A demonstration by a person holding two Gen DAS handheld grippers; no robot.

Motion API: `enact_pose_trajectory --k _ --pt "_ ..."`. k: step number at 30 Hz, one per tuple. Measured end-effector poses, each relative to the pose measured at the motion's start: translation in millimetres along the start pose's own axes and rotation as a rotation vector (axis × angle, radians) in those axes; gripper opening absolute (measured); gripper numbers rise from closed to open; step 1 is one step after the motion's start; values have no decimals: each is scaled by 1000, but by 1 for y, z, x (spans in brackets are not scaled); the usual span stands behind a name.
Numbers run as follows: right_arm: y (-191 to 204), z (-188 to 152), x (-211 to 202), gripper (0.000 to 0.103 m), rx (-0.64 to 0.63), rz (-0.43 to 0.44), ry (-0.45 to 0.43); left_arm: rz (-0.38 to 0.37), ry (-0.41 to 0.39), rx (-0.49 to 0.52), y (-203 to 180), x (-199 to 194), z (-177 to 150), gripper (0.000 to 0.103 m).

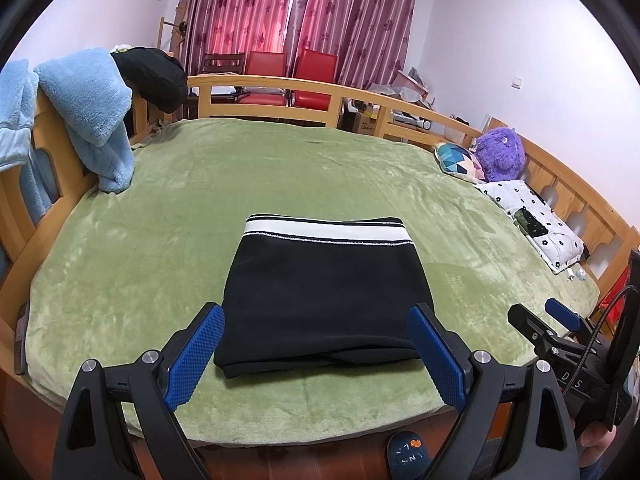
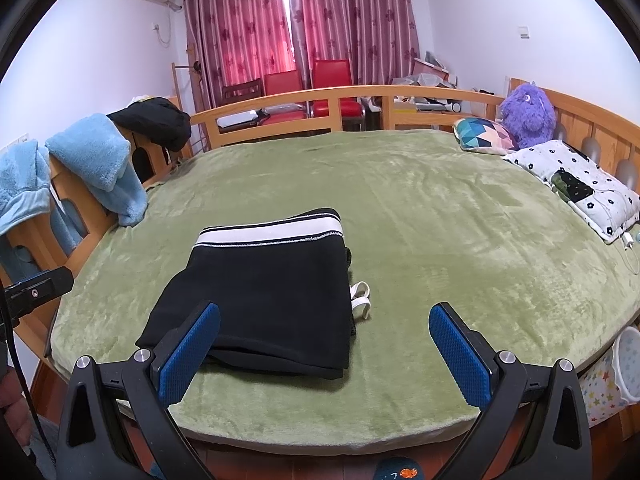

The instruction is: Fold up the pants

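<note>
Left gripper [image 1: 316,354] and right gripper [image 2: 324,356] with jaws wide apart and empty, folded black pants [image 1: 320,296] on green bed blanket [image 1: 160,240] near its front edge, white drawstring [image 2: 360,300] sticking out, pillows [image 2: 580,184] and purple plush toy [image 2: 528,114] well apart

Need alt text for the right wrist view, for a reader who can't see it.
Black pants, folded into a compact rectangle with the white-striped waistband on the far side, lie on a green blanket. The right hand-held gripper hovers open at the bed's near edge, holding nothing.
</note>
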State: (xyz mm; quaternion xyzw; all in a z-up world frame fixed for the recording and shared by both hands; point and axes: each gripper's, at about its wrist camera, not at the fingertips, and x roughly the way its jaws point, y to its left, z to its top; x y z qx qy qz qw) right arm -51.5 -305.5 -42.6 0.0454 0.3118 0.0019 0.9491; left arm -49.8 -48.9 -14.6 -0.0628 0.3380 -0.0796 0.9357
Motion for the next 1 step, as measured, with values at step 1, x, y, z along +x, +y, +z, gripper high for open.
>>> enact_pose_trajectory --k 1 --pt "0 0 0 103 0 -1 0 -1 -4 2 -1 -1 0 93"
